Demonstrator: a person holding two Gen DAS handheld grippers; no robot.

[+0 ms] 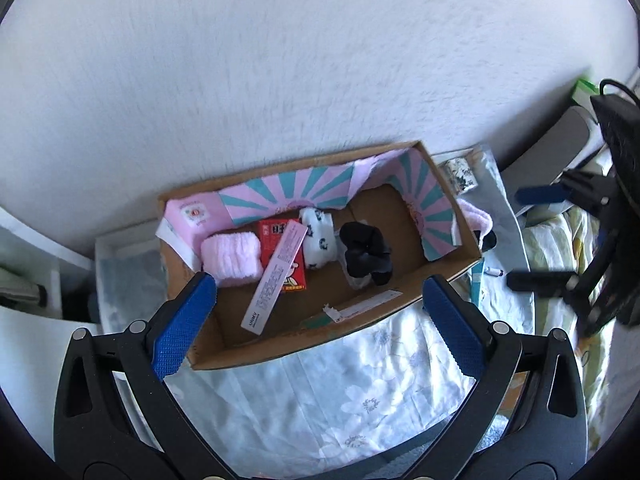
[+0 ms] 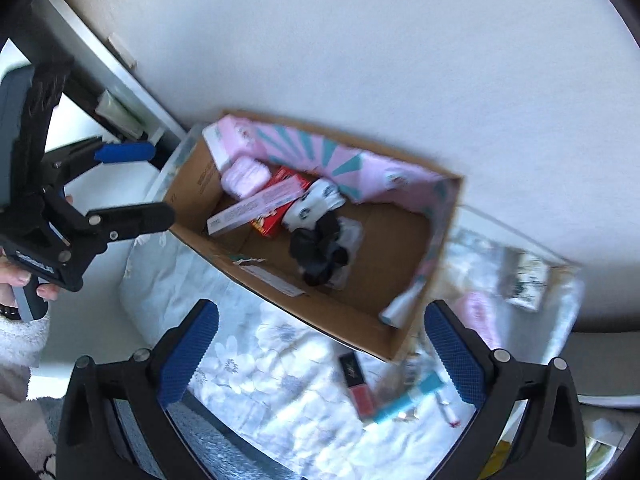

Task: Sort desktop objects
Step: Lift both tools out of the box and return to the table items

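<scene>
Both grippers held open, empty | box [image 1: 400, 308] already filled for sorting | lipstick [image 2: 357, 384], possibly more, left on desk [image 2: 288, 364]

Ahead of my left tongs [image 1: 320, 316] stands the box [image 1: 280, 350] against the wall [image 1: 320, 60]. In it, a towel roll [image 1: 232, 256] lies left, a packet [image 1: 282, 252] beside it, socks [image 1: 366, 254] right. Beyond my right tongs [image 2: 322, 350], small bottles [image 2: 360, 384] lie before the box.

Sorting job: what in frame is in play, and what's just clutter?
In play:
cardboard box
pink towel roll
red snack box
black scrunchie
red lip gloss
blue tube
left gripper, open
right gripper, open

Clutter:
floral sheet
white wall
</scene>
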